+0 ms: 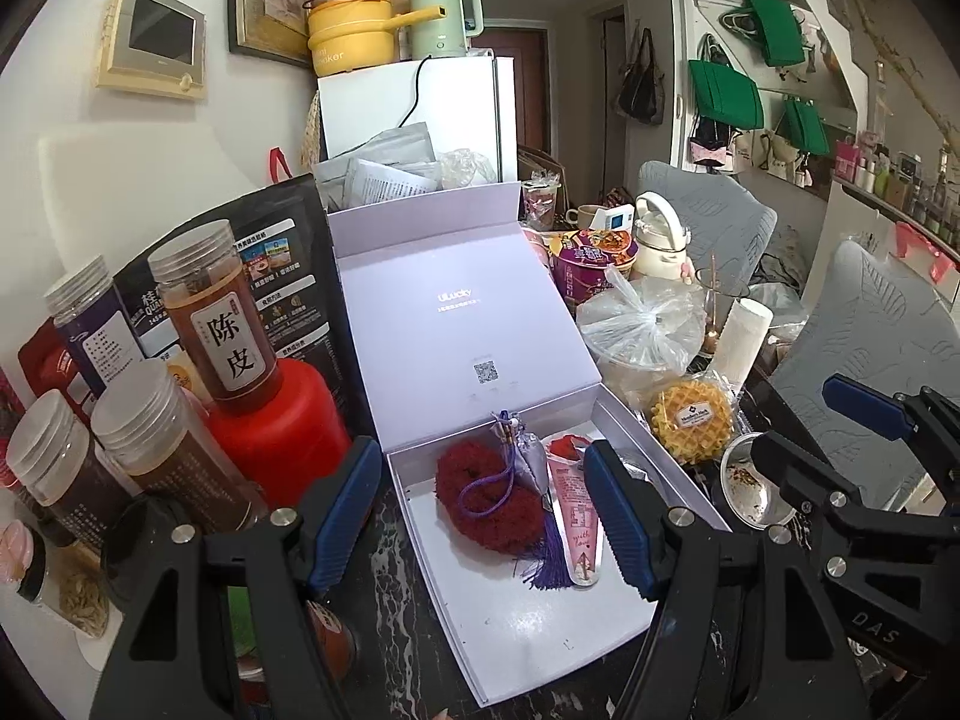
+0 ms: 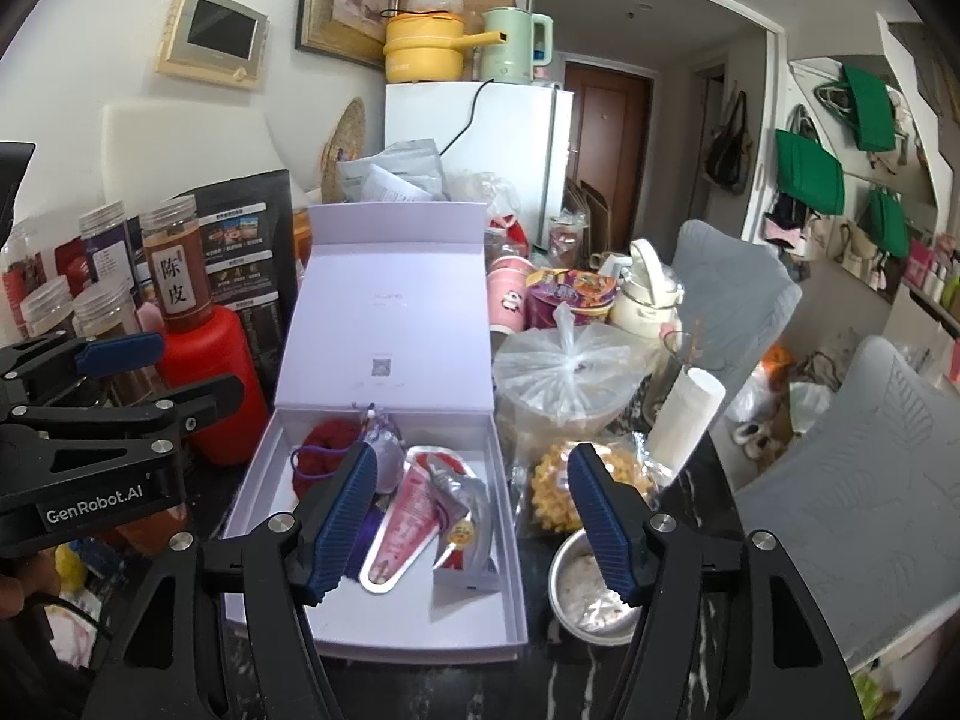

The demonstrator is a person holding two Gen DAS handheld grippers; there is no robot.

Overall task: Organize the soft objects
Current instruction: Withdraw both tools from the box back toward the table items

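Both grippers hover low over the near end of the white box (image 1: pixel 420 468), pointing forward along the table (image 1: pixel 384 630). The left gripper (image 1: pixel 483 516) and right gripper (image 2: pixel 471 525) both have jaws spread wide, grasping nothing. Inside the box lie the red scrunchie (image 1: pixel 480 501), a purple tasselled sachet (image 1: pixel 531 471) (draped across it) and a pink cone packet (image 1: pixel 573 510).

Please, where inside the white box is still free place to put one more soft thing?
The white box has bare floor along its near edge, in front of the red scrunchie and pink cone packet. The far half is crowded; jars, bags and a metal bowl press around it.
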